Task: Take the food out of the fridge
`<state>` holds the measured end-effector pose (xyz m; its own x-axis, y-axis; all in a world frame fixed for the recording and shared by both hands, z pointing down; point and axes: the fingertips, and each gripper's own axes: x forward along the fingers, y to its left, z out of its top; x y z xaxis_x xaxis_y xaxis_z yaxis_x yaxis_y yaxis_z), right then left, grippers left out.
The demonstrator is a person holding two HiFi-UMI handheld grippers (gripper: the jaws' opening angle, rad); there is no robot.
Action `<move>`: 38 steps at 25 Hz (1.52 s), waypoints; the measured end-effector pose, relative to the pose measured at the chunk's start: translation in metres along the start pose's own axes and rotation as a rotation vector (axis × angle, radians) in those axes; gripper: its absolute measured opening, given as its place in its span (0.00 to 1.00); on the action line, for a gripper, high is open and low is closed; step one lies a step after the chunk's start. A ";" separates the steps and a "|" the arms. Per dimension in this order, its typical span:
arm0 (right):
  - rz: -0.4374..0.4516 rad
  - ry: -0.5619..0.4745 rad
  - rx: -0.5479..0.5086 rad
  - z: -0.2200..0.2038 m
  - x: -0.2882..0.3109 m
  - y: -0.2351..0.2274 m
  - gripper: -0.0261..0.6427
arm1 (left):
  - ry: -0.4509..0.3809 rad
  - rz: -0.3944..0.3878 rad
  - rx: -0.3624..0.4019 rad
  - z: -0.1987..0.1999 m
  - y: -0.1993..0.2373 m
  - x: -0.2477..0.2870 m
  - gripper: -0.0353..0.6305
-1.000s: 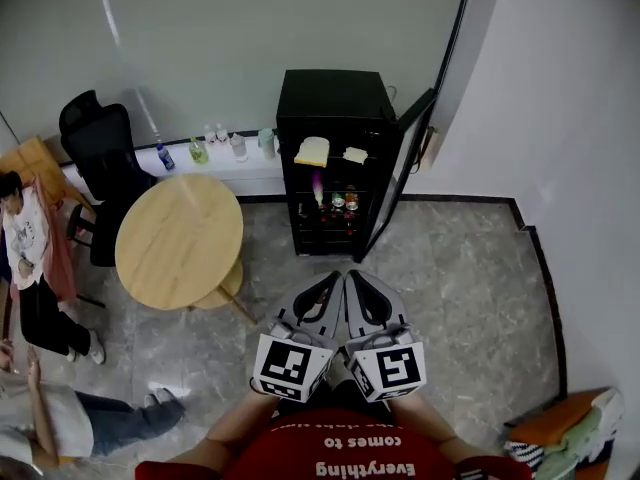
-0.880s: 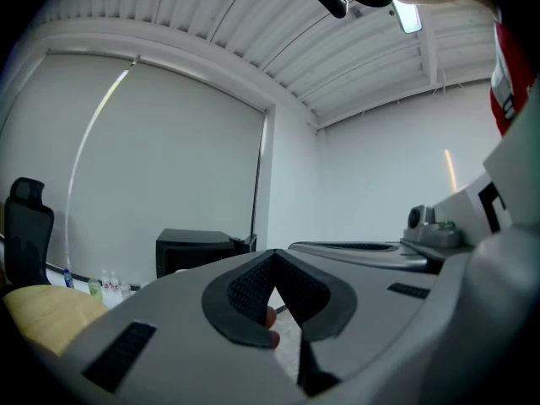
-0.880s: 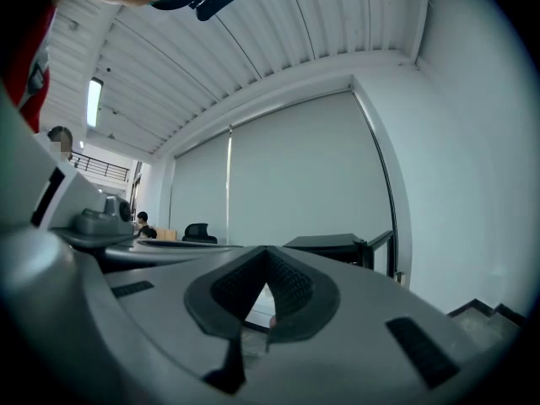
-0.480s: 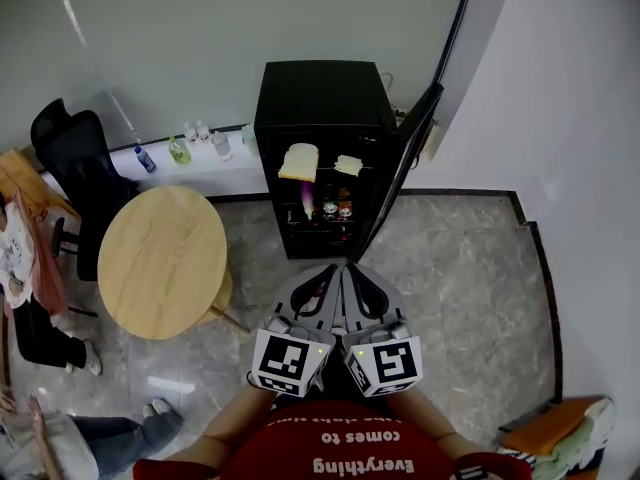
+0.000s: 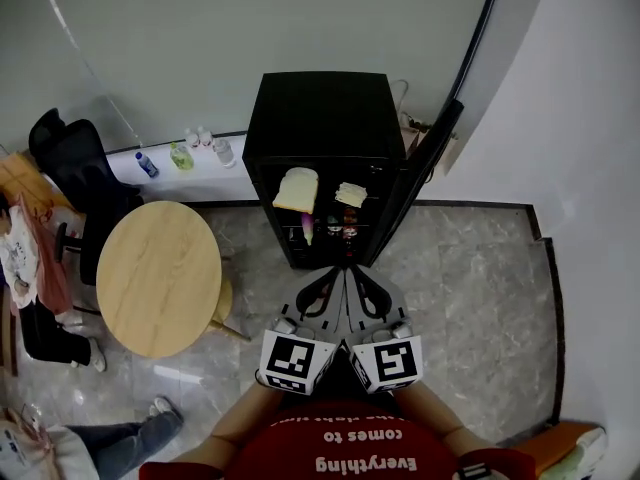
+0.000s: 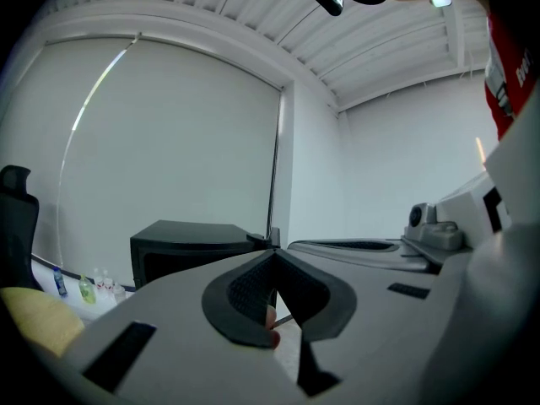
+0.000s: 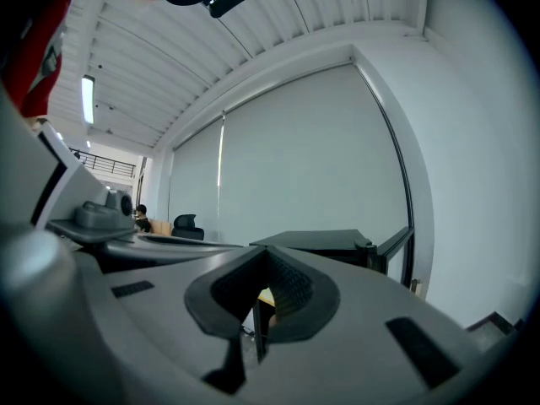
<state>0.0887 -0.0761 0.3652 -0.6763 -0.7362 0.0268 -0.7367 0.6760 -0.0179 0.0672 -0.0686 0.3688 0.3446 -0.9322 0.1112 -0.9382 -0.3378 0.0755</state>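
Fingers on the left gripper [image 5: 336, 274] and the right gripper [image 5: 352, 274] are clenched tight with nothing between them, side by side at lower centre of the head view and aimed at the fridge [image 5: 320, 108].

Over the last second the fridge has slid from the upper part of the frame toward the centre and grown larger, while the table [image 5: 158, 278] has drifted left. I judge this as the approach to the fridge, with no reach begun; both pairs of fingers must part before anything can be taken.

The fridge is a boxy matt black cabinet, and its door [image 5: 425, 183] already hangs open to the right. On the top shelf lies a pale, soft-looking bread slice [image 5: 298, 189] with a smaller piece [image 5: 351, 194] just beside it. Small bottles [image 5: 340, 230] stand on the shelf below, too small to tell apart. The table is round, light wood; the floor [image 5: 470, 298] is glossy grey marbled tile.
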 end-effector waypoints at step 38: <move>-0.284 0.122 0.024 -0.038 0.005 -0.088 0.05 | 0.501 -0.051 1.431 -0.232 0.095 0.231 0.35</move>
<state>0.1497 -0.1381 0.4048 -0.4390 -0.8853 0.1538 -0.8969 0.4419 -0.0166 0.0654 -0.2852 0.6316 0.0753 -0.8765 0.4754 -0.0649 -0.4801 -0.8748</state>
